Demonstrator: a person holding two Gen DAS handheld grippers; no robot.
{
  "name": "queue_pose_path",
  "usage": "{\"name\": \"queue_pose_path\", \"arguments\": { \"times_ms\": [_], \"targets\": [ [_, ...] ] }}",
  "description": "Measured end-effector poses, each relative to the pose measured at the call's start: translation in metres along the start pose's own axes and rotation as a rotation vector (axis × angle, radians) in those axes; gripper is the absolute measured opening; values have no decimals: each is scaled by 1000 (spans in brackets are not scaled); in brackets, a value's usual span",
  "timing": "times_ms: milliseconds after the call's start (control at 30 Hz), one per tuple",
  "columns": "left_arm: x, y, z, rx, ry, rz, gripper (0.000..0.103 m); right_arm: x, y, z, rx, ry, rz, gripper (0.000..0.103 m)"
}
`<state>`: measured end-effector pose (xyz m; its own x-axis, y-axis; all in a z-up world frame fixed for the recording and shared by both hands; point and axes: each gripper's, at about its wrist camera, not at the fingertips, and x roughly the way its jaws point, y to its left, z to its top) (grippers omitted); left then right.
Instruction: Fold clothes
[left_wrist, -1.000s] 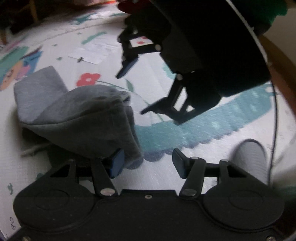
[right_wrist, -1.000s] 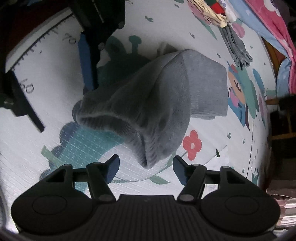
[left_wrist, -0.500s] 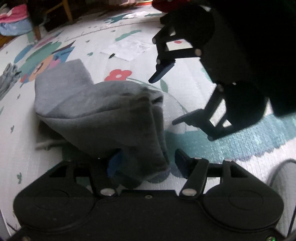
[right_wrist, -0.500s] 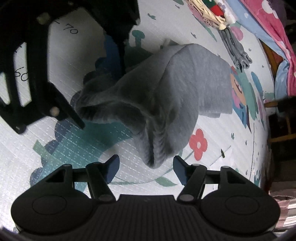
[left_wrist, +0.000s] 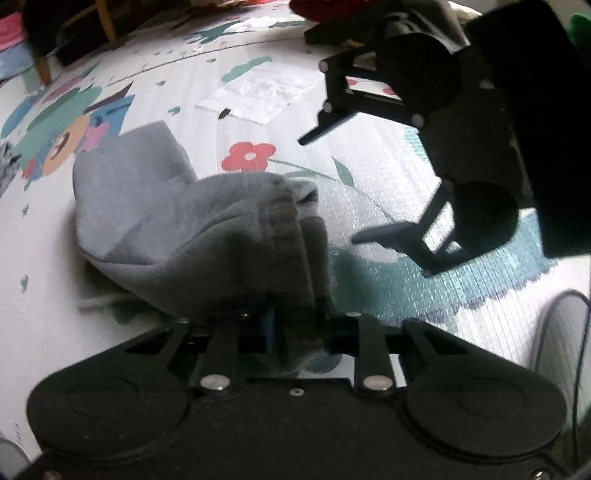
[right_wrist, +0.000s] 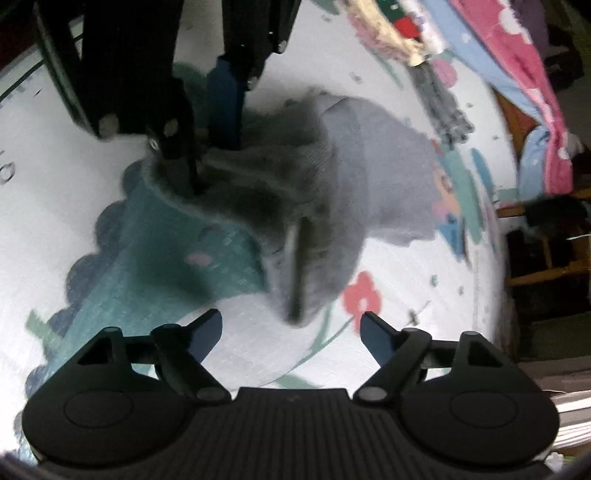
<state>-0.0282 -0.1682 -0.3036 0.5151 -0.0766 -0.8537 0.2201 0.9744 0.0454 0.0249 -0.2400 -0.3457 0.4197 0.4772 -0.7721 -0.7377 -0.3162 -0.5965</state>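
Cartoon-printed mat (left_wrist: 369, 155) lies under a grey garment (left_wrist: 207, 236), bunched in a heap. My left gripper (left_wrist: 299, 332) is closing on the garment's ribbed edge, cloth between its fingers. My right gripper (right_wrist: 291, 328) is opening, empty, just short of the garment.

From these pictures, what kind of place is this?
Probably a home, maybe a child's play area: a cartoon-printed play mat covers the floor, a grey garment lies on it, and pink and blue bedding shows at the edge.
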Motion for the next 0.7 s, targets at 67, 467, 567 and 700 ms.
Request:
{"name": "queue_pose_path", "arguments": {
  "times_ms": [67, 467, 567, 700],
  "targets": [
    [-8, 9, 5, 47, -4, -18, 9, -4, -9, 6, 28, -18, -16, 79],
    [-56, 74, 28, 113, -7, -37, 5, -7, -19, 29, 49, -48, -13, 76],
    [-62, 92, 36, 88, -8, -46, 5, -7, -18, 39, 55, -67, -8, 73],
    [-69, 109, 39, 83, -6, -50, 5, -2, -26, 52, 85, -77, -14, 60]
  ]
}}
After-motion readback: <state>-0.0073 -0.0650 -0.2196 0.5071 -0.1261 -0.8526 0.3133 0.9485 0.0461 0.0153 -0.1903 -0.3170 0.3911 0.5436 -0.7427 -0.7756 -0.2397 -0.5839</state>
